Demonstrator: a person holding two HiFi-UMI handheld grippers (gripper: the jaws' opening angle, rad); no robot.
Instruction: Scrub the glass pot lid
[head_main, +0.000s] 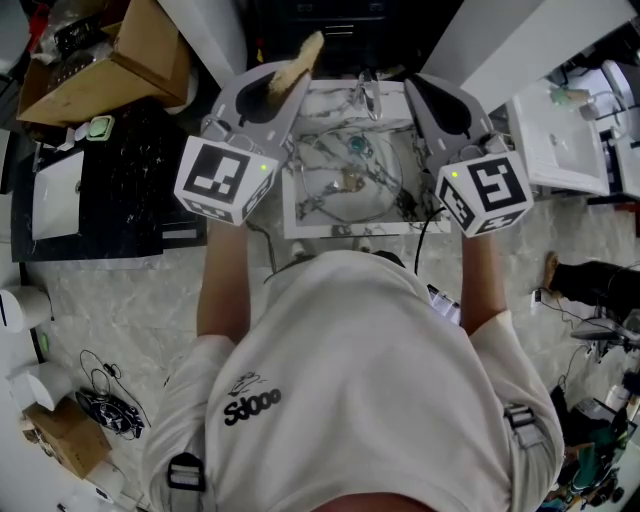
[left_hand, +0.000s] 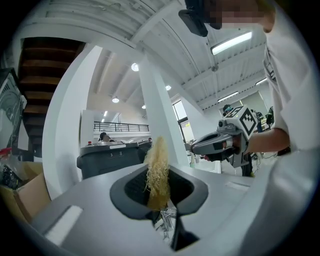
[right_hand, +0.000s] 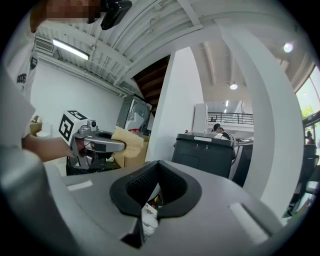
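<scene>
Head view: transparent round lid (head_main: 346, 186) flat in sink (head_main: 340, 231)

Straight ahead of you at twelve o'clock sits a white rectangular basin (head_main: 296, 215). The round clear glass pot lid (head_main: 345, 190) lies inside it, along with thin metal wire pieces that are too tangled to tell apart.

At ten o'clock stands a black desk (head_main: 130, 190). It carries a flat white box (head_main: 57, 195) and a small pale green object (head_main: 99, 128).

Under you is a pale marbled floor (head_main: 130, 300). At eight o'clock a bundle of black cables (head_main: 105, 405) lies on it, with a small brown cardboard box (head_main: 62, 440) just beside the bundle. A white cylinder (head_main: 20, 310) stands at nine o'clock.
</scene>
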